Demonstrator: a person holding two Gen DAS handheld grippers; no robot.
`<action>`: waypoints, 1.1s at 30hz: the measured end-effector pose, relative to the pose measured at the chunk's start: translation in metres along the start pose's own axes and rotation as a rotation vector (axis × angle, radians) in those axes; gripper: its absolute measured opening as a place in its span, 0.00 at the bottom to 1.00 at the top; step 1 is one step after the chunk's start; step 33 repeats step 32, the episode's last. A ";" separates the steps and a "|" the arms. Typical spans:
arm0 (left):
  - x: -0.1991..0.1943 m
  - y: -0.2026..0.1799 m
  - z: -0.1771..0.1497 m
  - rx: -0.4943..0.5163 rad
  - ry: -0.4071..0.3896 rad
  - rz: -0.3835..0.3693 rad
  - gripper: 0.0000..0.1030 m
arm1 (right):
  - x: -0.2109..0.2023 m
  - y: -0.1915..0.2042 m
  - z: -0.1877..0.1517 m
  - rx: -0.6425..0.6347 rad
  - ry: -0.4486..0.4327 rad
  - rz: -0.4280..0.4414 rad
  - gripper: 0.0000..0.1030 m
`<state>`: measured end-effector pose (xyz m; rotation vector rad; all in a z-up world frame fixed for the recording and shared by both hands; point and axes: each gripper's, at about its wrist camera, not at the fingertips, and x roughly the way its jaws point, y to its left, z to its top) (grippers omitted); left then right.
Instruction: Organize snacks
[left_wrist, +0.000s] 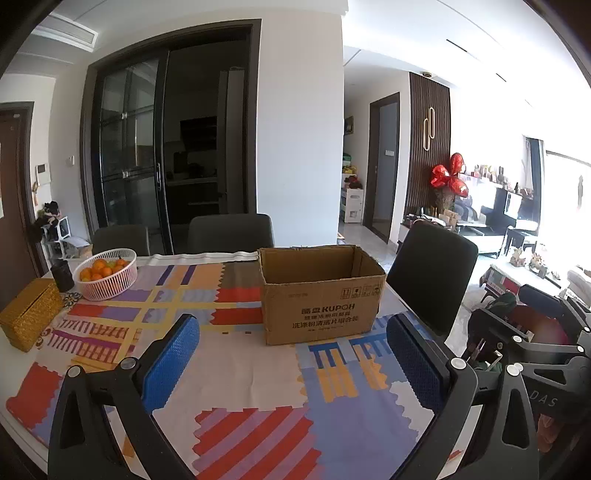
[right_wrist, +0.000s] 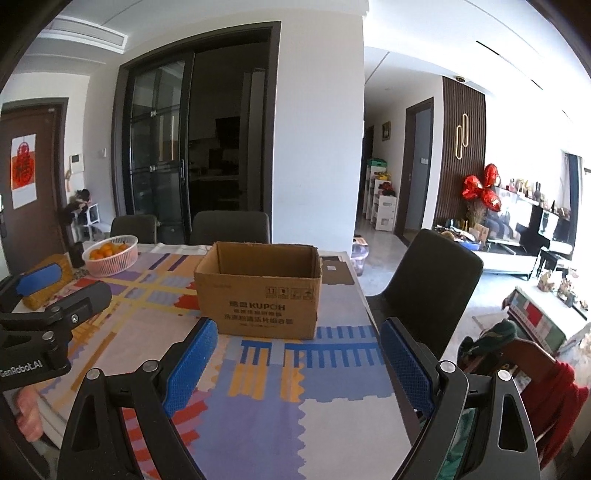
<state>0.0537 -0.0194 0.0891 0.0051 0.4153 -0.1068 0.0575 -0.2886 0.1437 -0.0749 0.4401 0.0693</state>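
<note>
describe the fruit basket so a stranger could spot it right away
Start at the patterned tablecloth and go to its far left corner, left of the cardboard box. The basket is round, pale, slatted plastic holding oranges, unlike the woven golden box beside it.

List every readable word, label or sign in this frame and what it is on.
"KUPOH": front of the cardboard box, beside Chinese characters.
Smaller lines and icons on the box: too blurred.
"GenRobot.AI": body of the left claw, seen from the right wrist.
"DAS": right claw body, cut off.
Red door poster: one Chinese character.
</note>
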 end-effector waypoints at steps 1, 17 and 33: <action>0.001 0.000 0.000 0.000 0.001 0.000 1.00 | 0.000 0.000 0.000 0.001 -0.001 0.001 0.88; 0.005 0.000 -0.002 -0.004 0.012 0.002 1.00 | -0.001 -0.001 0.000 -0.001 0.005 0.002 0.88; 0.008 0.000 -0.005 -0.005 0.014 0.002 1.00 | -0.001 -0.001 0.000 -0.002 0.005 0.003 0.88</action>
